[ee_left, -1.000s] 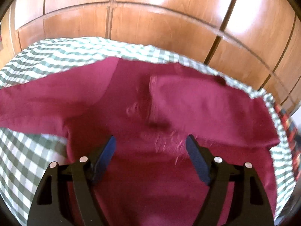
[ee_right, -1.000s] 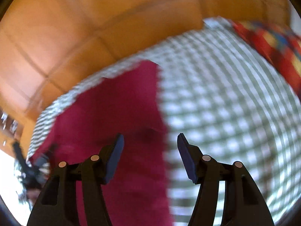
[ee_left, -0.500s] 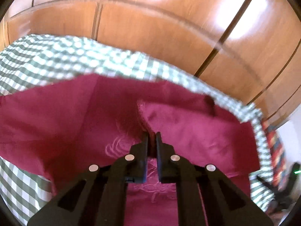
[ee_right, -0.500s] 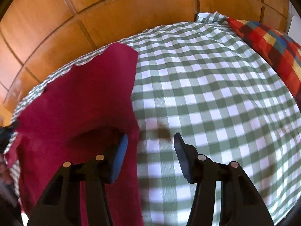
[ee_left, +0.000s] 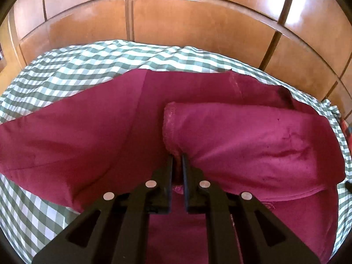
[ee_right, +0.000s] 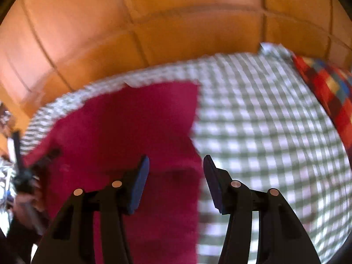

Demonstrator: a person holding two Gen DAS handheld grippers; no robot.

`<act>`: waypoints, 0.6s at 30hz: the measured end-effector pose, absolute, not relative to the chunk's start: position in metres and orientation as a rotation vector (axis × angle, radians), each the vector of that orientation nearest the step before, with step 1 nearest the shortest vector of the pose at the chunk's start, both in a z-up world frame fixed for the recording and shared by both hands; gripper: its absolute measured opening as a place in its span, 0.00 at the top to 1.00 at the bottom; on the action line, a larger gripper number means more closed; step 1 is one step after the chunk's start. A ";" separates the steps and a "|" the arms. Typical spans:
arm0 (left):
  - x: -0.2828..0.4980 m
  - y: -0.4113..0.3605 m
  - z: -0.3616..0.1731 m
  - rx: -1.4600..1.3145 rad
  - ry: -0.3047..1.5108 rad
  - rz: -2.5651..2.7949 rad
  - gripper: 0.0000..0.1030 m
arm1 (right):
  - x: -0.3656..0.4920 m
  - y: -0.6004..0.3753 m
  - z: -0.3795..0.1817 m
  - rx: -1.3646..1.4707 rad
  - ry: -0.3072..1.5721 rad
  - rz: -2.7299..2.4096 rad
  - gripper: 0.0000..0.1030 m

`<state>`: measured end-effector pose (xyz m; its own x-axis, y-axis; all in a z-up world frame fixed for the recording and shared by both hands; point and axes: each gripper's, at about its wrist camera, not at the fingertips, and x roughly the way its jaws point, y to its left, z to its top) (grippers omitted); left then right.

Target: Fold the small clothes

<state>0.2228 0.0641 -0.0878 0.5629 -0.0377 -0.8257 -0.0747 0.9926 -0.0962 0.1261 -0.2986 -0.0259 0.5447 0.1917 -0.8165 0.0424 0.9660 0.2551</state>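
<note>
A maroon garment [ee_left: 88, 136] lies spread on a green-and-white checked cloth [ee_left: 77, 66]. One sleeve [ee_left: 253, 140] is folded in across the body, its stitched cuff at the middle. My left gripper [ee_left: 177, 157] is shut on the lower end of that cuff, which bunches up between the fingers. In the blurred right wrist view the garment [ee_right: 132, 121] fills the left half. My right gripper [ee_right: 176, 165] hovers open over its right edge, and nothing is pressed between the pads.
Wooden panelling [ee_left: 198, 22] rises just behind the far edge of the checked cloth [ee_right: 264, 121]. A red patchwork cushion [ee_right: 325, 88] lies at the far right. A hand with the other gripper [ee_right: 22, 176] shows blurred at the left edge.
My left gripper closed on the sleeve's cuff and has pulled it up off the garment's body. The right gripper shifted, so the garment's right edge now lies under its fingers; its view is blurred again.
</note>
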 end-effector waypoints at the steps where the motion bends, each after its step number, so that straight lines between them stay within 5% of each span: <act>1: 0.223 0.065 -0.089 -0.132 0.970 0.023 0.94 | 0.132 -0.294 -0.023 0.258 0.981 0.105 0.50; 8: 0.221 0.070 -0.092 -0.152 0.952 0.020 0.90 | 0.191 -0.262 -0.090 0.202 1.163 0.020 0.51; 12: 0.226 0.074 -0.092 -0.181 0.956 0.029 0.88 | 0.162 -0.232 -0.097 -0.005 0.970 -0.035 0.50; 15: 0.220 0.082 -0.084 -0.226 0.954 0.027 0.74 | 0.160 -0.229 -0.096 -0.022 0.956 -0.048 0.49; 18: 0.201 0.105 -0.073 -0.325 0.919 0.039 0.72 | 0.159 -0.230 -0.096 -0.016 0.949 -0.046 0.49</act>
<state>0.2010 0.1050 -0.0734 0.6093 -0.1045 -0.7860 -0.1711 0.9506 -0.2590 0.1585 -0.2301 -0.0955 0.5815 -0.0463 -0.8122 0.0321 0.9989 -0.0340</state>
